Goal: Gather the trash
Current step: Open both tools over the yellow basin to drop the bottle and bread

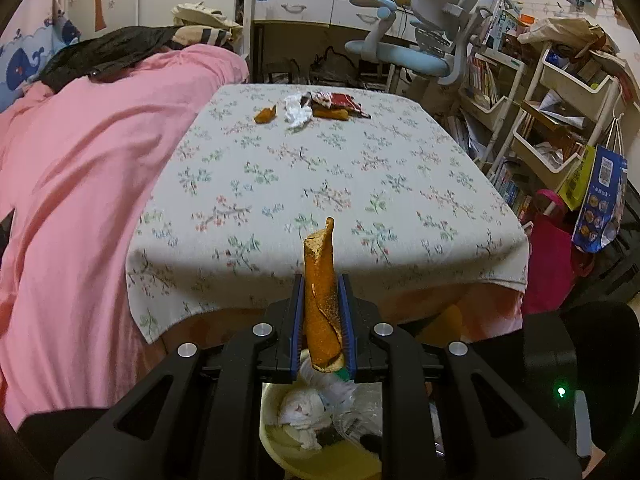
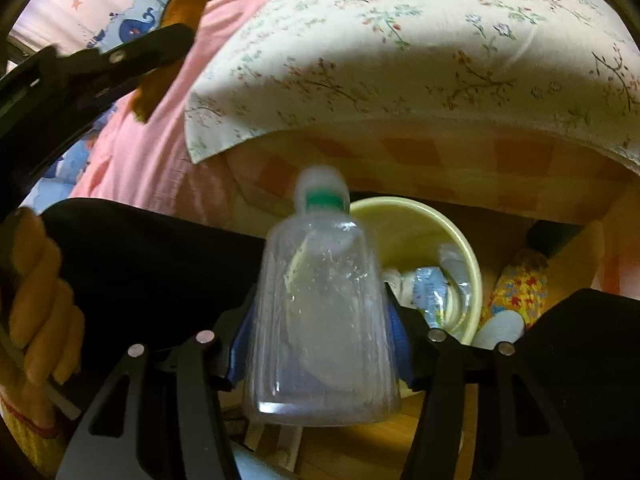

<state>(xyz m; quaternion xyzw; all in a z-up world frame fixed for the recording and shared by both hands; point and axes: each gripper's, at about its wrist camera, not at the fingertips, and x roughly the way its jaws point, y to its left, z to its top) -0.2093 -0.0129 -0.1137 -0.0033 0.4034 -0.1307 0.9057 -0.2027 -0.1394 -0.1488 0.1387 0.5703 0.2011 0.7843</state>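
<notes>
My left gripper (image 1: 322,300) is shut on a curled orange peel (image 1: 320,292) and holds it above a pale yellow bin (image 1: 276,444) that has white tissue and plastic in it. My right gripper (image 2: 320,320) is shut on a clear plastic bottle (image 2: 320,320) with a green ring under its cap, just in front of the same bin (image 2: 420,216). The left gripper (image 2: 100,64) with its peel also shows at the upper left of the right wrist view. On the far end of the floral table (image 1: 320,184) lie another orange peel (image 1: 265,114), a crumpled white tissue (image 1: 298,110) and a red snack wrapper (image 1: 340,103).
A pink blanket (image 1: 80,200) covers the bed left of the table. A blue desk chair (image 1: 420,48) and white desk stand behind it. Shelving carts with books (image 1: 560,120) and hanging bags (image 1: 596,204) crowd the right side. My own hand (image 2: 36,300) shows at left.
</notes>
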